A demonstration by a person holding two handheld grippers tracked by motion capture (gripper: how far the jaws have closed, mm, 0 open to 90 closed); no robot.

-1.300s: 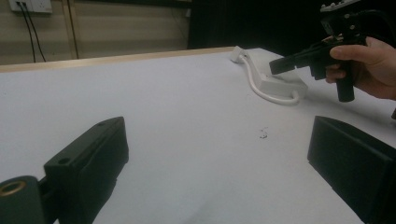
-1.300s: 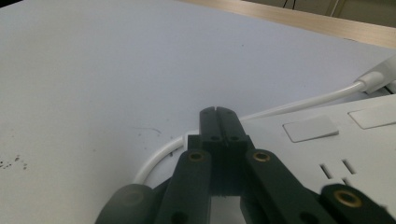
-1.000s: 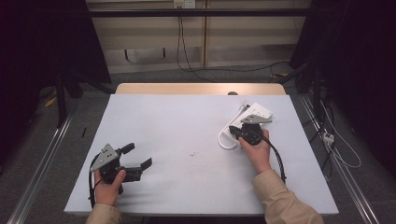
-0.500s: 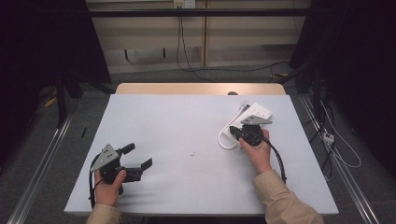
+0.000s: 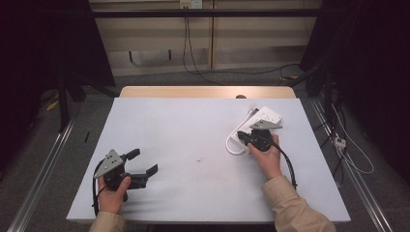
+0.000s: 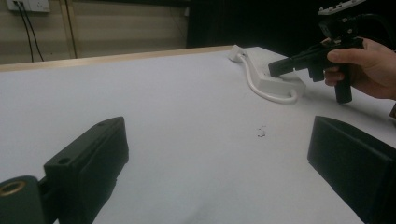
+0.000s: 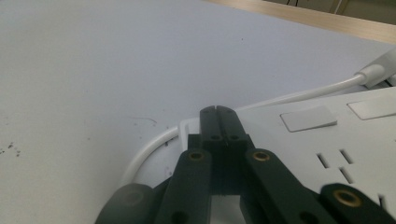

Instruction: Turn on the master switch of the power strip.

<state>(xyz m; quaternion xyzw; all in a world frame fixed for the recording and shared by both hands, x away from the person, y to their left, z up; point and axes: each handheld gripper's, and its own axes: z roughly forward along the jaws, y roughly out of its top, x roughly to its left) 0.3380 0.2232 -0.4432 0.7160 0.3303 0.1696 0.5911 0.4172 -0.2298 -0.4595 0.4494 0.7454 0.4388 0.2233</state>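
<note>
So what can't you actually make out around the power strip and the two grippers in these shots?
- High view: the right gripper and hand cover part of the power strip; its sockets are too small to count.
- Right gripper view: the shut jaws hide the strip's near corner; whether they touch it is unclear. The cord is cut off by the right edge.
- Left gripper view: the strip's far end is blurred.
- High view: the small mark mid-table is too tiny to identify.

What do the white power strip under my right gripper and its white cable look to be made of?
White rectangular power strip: looks like hard moulded plastic, smooth and matte, with crisp socket slots and flat raised panels. White round cable: probably rubbery or vinyl sheathing, since it bends in a smooth loop beside the strip. The right gripper, jaws shut, rests on the strip's end.
</note>
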